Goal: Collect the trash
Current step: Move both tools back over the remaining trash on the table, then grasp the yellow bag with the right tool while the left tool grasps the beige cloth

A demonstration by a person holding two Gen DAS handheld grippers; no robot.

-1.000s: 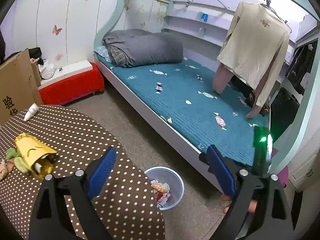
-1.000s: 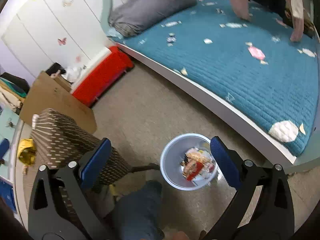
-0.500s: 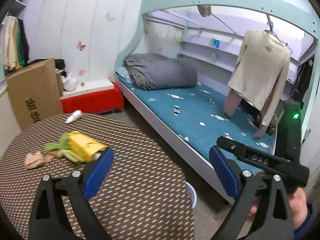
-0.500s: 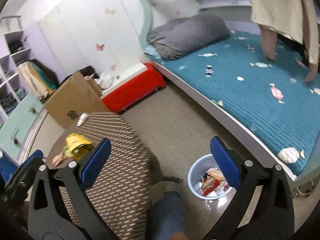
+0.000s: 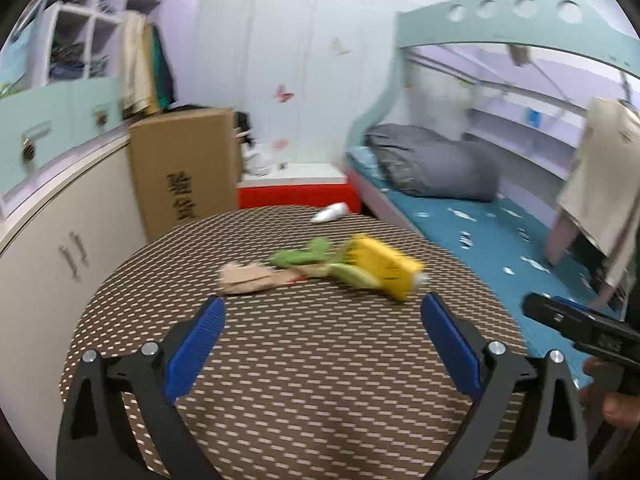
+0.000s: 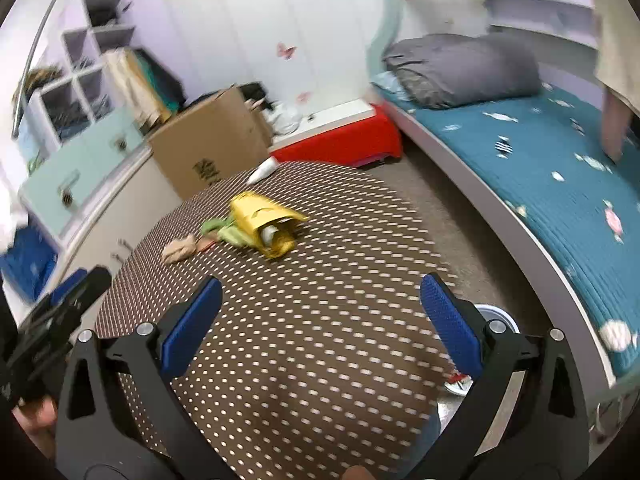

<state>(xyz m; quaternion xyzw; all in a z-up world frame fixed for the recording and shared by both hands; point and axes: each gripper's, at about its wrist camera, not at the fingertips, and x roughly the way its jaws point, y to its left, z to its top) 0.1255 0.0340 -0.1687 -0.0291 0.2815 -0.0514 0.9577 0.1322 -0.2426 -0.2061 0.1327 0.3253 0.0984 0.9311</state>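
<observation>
I see round table with brown dotted cloth (image 5: pixel 304 364). Behind it, tall brown cardboard box with black characters (image 5: pixel 186 168), leaning by beige cabinet (image 5: pixel 60 240). Red low bench with white top (image 5: pixel 294 192) against white wardrobe with butterfly stickers (image 5: pixel 280 60). Teal quilted mattress (image 6: pixel 560 184) carries rolled grey duvet (image 6: pixel 460 70). Beige long-sleeved shirt (image 5: pixel 604 192) hangs at right.

One yellow wrapper (image 5: pixel 382 268), one brown paper scrap (image 5: pixel 244 279), one white tube (image 5: pixel 330 213), one bin (image 6: pixel 496 318).
</observation>
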